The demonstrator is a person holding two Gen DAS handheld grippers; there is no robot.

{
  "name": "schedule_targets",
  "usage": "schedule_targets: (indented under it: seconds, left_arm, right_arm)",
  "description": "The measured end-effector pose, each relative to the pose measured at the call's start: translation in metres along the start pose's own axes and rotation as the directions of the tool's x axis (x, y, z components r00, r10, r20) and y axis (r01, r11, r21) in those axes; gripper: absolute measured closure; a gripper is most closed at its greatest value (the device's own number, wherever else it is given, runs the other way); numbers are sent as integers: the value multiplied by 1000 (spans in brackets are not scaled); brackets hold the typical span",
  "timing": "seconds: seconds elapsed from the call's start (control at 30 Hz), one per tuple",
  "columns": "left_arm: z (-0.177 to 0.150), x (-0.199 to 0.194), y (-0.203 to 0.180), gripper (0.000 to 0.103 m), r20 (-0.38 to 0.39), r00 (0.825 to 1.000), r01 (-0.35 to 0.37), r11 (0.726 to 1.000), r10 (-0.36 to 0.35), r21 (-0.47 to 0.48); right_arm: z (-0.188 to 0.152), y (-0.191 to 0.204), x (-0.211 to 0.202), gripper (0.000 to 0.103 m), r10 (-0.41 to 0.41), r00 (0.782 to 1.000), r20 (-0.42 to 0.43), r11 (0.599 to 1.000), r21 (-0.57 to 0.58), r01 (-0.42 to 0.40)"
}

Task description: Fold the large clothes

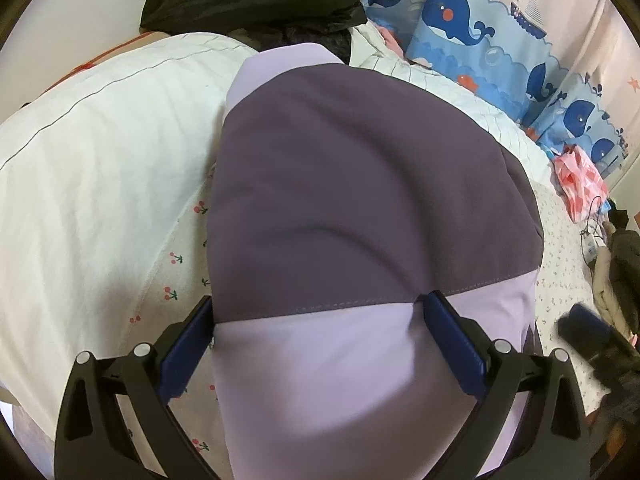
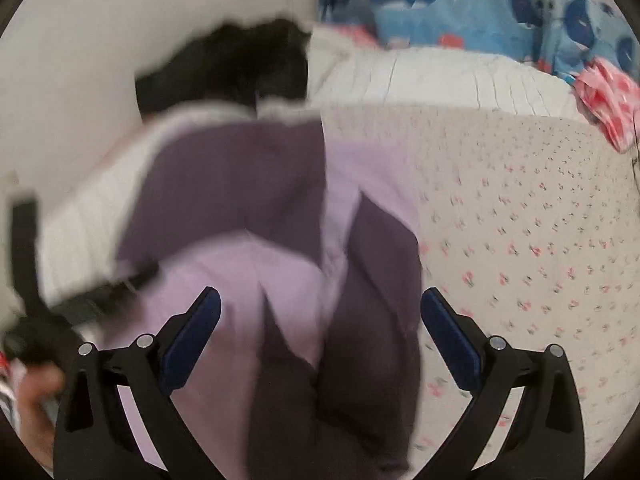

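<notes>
**Purple garment lay straight ahead of both grippers, long axis running away from me**

In my left wrist view the left gripper (image 1: pixel 316 320) stood spread wide, its blue pads flanking the two-tone garment (image 1: pixel 360 184) at the seam where pale lilac met dark plum; whether the pads pressed the cloth I could not tell. The cloth looked soft, matte and thickly padded, bulging toward the lens. In the blurred right wrist view my right gripper (image 2: pixel 320 312) was likewise spread and gripping nothing, the garment just beyond and below its tips. I judged the left the nearer tool.

The garment ran from lower centre to upper centre over a cherry-print sheet (image 2: pixel 520 240). A white quilted duvet (image 1: pixel 100 140) lay left of it, a black garment (image 1: pixel 248 0) upper left, whale-print bedding (image 1: pixel 480 32) upper right.
</notes>
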State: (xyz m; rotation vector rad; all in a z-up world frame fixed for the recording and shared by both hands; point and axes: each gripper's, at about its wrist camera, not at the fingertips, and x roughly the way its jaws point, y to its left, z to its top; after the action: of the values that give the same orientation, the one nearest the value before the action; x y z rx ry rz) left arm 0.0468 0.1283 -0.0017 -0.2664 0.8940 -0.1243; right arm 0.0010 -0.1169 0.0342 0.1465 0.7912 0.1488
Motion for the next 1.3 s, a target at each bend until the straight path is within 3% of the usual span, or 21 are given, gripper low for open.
schedule_targets:
  seconds: [0.07, 0.1, 0.13, 0.2, 0.27, 0.37, 0.5, 0.57, 0.6, 0.7, 0.73, 0.83, 0.93, 1.03, 1.07, 1.13, 1.17, 1.23, 1.27, 1.3]
  left_arm:
    - [2, 1, 0, 5, -5, 1000, -1, 1000, 1, 1]
    - [2, 1, 0, 5, -6, 1000, 0, 1000, 0, 2]
    - [3, 2, 0, 5, -11, 1000, 1, 1000, -1, 5]
    - [0, 5, -2, 5, -19, 1000, -15, 999, 16, 51]
    - [-3, 3, -7, 5, -9, 999, -32, 994, 33, 106]
    - [0, -5, -3, 5, -1, 1000, -3, 996, 3, 94]
    - [5, -30, 10, 5, 102, 983, 151, 989, -150, 1]
    - [4, -25, 8, 5, 95, 980, 176, 984, -177, 17]
    - [1, -18, 6, 5, 76, 984, 161, 986, -163, 32]
    - [-15, 2, -13, 5, 76, 997, -15, 980, 0, 197]
    - [-13, 0, -10, 5, 81, 996, 13, 984, -28, 179]
    - [-3, -14, 17, 6, 72, 986, 141, 983, -150, 116]
    - [-1, -21, 55, 6, 75, 979, 190, 981, -188, -23]
    - [-5, -7, 91, 6, 26, 966, 258, 954, -257, -156]
    - [-6, 2, 102, 6, 3, 951, 304, 929, -310, -211]
    - [-13, 13, 118, 6, -7, 908, 393, 858, -419, -331]
    - [-14, 17, 121, 6, -11, 897, 410, 840, -442, -356]
    - [-15, 24, 114, 5, -24, 885, 430, 835, -465, -342]
    - [-15, 29, 106, 5, -39, 871, 452, 828, -490, -331]
    - [-17, 35, 99, 5, -55, 851, 479, 814, -522, -329]
  right_arm:
    - [-3, 1, 17, 6, -6, 998, -65, 999, 51, 9]
    - [-9, 3, 34, 6, -49, 988, -150, 997, 45, 56]
    - [-22, 1, 56, 6, -41, 974, -221, 997, 51, 53]
    - [-29, -8, 66, 6, -21, 975, -222, 993, 106, 45]
    - [-27, -3, 65, 6, -63, 972, -227, 993, 78, 83]
    - [-26, 6, 60, 6, -108, 967, -232, 990, 62, 126]
    - [-29, 2, 58, 6, -84, 971, -222, 990, 91, 107]
    - [-31, -6, 60, 6, -40, 976, -216, 990, 123, 68]
    - [-31, -10, 59, 6, -14, 975, -221, 989, 140, 46]
    - [-23, -15, 50, 6, 59, 960, -273, 990, 140, -21]
    - [-19, -15, 42, 6, 71, 955, -288, 993, 112, -41]
    - [-14, -29, 16, 6, 158, 961, -226, 985, 109, -136]
    - [-11, -56, 6, 6, 237, 948, -210, 969, 125, -214]
    - [-12, -85, 28, 6, 269, 928, -258, 960, 152, -236]
    - [-12, -92, 34, 6, 278, 922, -268, 956, 165, -241]
    - [-13, -107, 54, 6, 342, 897, -282, 933, 219, -287]
    - [-16, -117, 67, 6, 411, 862, -295, 898, 293, -328]
    - [-24, -131, 90, 6, 501, 813, -297, 842, 386, -378]
    - [-29, -133, 100, 6, 551, 784, -287, 807, 421, -414]
    - [-34, -132, 107, 6, 617, 739, -270, 757, 461, -463]
